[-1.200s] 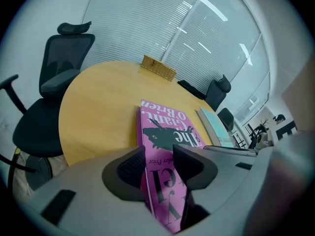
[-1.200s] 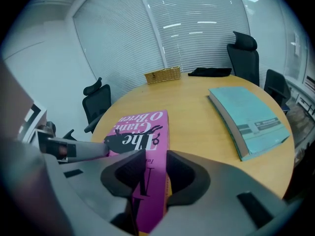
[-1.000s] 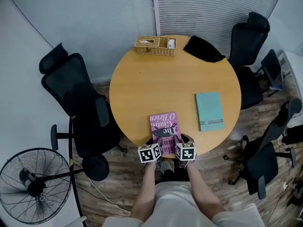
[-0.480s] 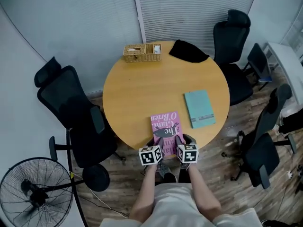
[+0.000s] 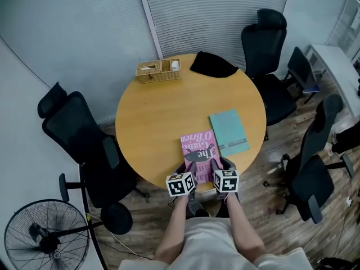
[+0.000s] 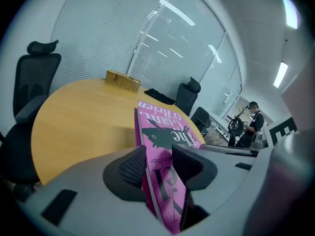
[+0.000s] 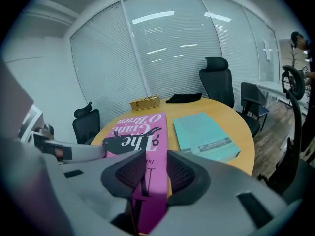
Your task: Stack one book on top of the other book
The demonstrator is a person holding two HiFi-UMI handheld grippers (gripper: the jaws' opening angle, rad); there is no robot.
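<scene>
A pink book (image 5: 198,149) is gripped at its near edge by both grippers, above the near part of the round wooden table (image 5: 157,122). My left gripper (image 5: 189,170) holds the near-left corner; its jaws are closing with the book (image 6: 158,132) between the pads. My right gripper (image 5: 218,167) is shut on the near-right corner, with the cover (image 7: 135,132) running out between its pads. A teal book (image 5: 229,131) lies flat on the table just right of the pink one, also visible in the right gripper view (image 7: 204,134).
A wicker basket (image 5: 158,70) and a black cloth (image 5: 212,65) lie at the table's far edge. Black office chairs (image 5: 79,131) stand around the table, and a floor fan (image 5: 42,238) stands at the lower left. A person (image 6: 252,122) stands far off at the right.
Both grippers have lifted the pink book and carried it right, toward the teal book. The gap between the two books has shrunk to almost nothing.
</scene>
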